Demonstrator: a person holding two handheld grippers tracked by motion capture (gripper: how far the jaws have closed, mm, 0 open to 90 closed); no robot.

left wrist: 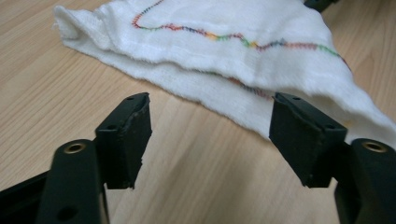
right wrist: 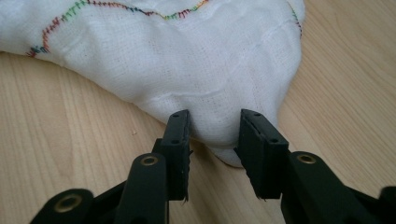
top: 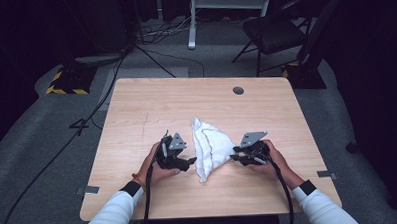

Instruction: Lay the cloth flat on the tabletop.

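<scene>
Our left hand-held gripper [left wrist: 210, 126] stands wide open with nothing between its jaws, just short of the near edge of the white cloth [left wrist: 243, 51]. Our right hand-held gripper [right wrist: 214, 140] is partly closed around a corner of that cloth, which lies folded mid-table [top: 146, 104].

— What carries everything here?

— A square table [top: 151, 101] with a pale wood-grain top and rounded corners, standing on grey carpet. A small round dark hole [top: 238, 90] sits near its far edge, right of centre.

— And what lies on it?

— One white cloth [top: 210, 146], folded into a rough triangle, slightly rumpled, just right of centre toward the near side. A wavy line of rainbow stitching [left wrist: 233, 37] crosses its top layer.
</scene>
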